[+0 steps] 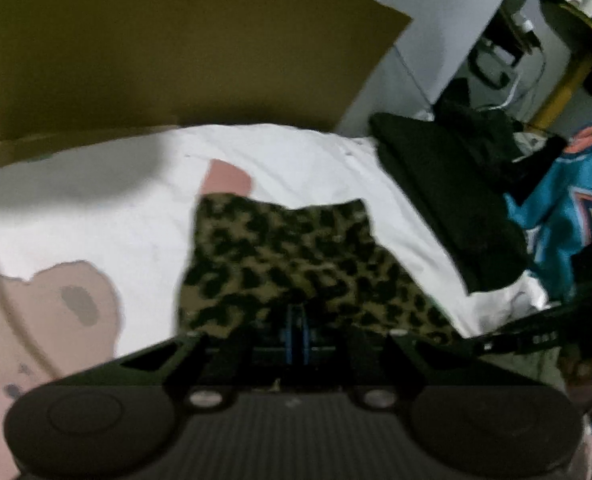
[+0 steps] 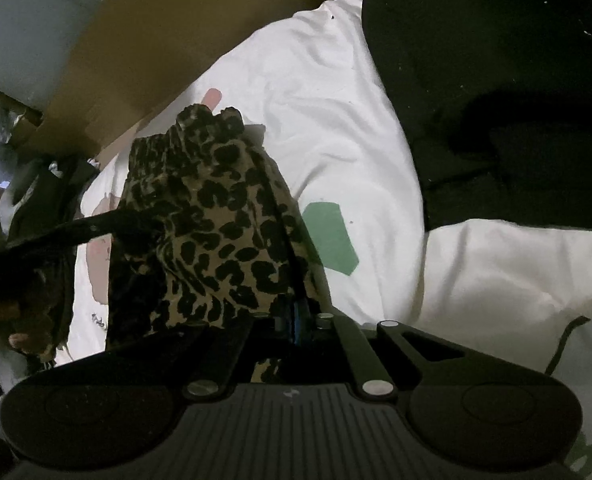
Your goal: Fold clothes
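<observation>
The bed (image 1: 296, 152), covered by a white sheet with a pink bear print at near left and a green patch seen in the right wrist view, fills most of both views. A brown cardboard sheet (image 1: 168, 52) is propped at the far left edge of the bed. A black garment (image 1: 436, 184) is laid along the right side of the bed, and a teal printed garment (image 1: 568, 208) is seen further right, beside it. A cluttered stand with gold legs is visible at far right, too blurred to detail.

The leopard-print garment (image 1: 296, 256) is held up over the middle of the bed, lifted off the sheet and gripped at its near edge from both sides. In the left wrist view it is spread fairly flat; in the right wrist view (image 2: 216, 216) it is bunched and hanging in folds.

The left gripper (image 1: 296, 320) is closed, its fingers pinching the near hem of the leopard-print garment. The right gripper (image 2: 292, 312) is likewise closed, fingers pressed together on the fabric's near edge. In the right wrist view the left gripper is also seen at left, reaching into the cloth, with the person's hand (image 2: 12, 320) partly visible below it.
</observation>
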The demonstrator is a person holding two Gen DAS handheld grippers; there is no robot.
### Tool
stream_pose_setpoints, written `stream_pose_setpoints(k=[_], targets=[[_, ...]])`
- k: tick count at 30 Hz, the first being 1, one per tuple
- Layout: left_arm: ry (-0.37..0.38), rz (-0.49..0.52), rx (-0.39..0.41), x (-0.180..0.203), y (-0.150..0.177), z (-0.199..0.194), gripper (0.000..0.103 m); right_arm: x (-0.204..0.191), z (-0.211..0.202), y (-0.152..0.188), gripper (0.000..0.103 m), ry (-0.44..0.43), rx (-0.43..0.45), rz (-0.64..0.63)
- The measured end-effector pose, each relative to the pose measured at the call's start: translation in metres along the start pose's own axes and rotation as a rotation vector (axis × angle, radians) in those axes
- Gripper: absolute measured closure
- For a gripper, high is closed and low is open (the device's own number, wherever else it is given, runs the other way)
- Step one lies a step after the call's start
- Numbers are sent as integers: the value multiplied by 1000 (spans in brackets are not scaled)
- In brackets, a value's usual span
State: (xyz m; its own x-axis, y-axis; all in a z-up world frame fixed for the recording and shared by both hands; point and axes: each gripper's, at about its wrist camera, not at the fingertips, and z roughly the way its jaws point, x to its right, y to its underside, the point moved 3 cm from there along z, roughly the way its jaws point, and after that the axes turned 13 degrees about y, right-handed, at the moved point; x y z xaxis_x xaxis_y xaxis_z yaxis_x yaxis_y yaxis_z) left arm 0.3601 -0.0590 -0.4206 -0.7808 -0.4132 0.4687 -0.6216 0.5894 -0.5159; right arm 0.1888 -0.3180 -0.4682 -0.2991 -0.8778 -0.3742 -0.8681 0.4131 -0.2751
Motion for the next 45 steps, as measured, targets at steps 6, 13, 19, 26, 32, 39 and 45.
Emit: stream_pose_setpoints(k=[6, 13, 19, 26, 32, 39, 45], targets=[[-23, -52, 10, -23, 3, 3, 99, 0, 1, -1, 103, 9, -4, -8], [-24, -35, -6, -26, 0, 16, 100, -6, -4, -5, 100, 91, -9, -90], [-16, -8, 25, -14, -2, 4, 100, -23, -27, -16, 98, 118, 97, -173], [-5, 10, 55, -10, -9, 4, 99, -46, -25, -33, 85, 94, 168, -245], [4, 25, 80, -5, -15, 4, 99, -82, -8, -50, 85, 45, 216, -336], [17, 42, 75, -6, -17, 19, 100, -117, 16, -72, 77, 35, 259, -435], [23, 35, 75, -10, -17, 27, 96, -121, 38, -82, 75, 75, 270, -462]])
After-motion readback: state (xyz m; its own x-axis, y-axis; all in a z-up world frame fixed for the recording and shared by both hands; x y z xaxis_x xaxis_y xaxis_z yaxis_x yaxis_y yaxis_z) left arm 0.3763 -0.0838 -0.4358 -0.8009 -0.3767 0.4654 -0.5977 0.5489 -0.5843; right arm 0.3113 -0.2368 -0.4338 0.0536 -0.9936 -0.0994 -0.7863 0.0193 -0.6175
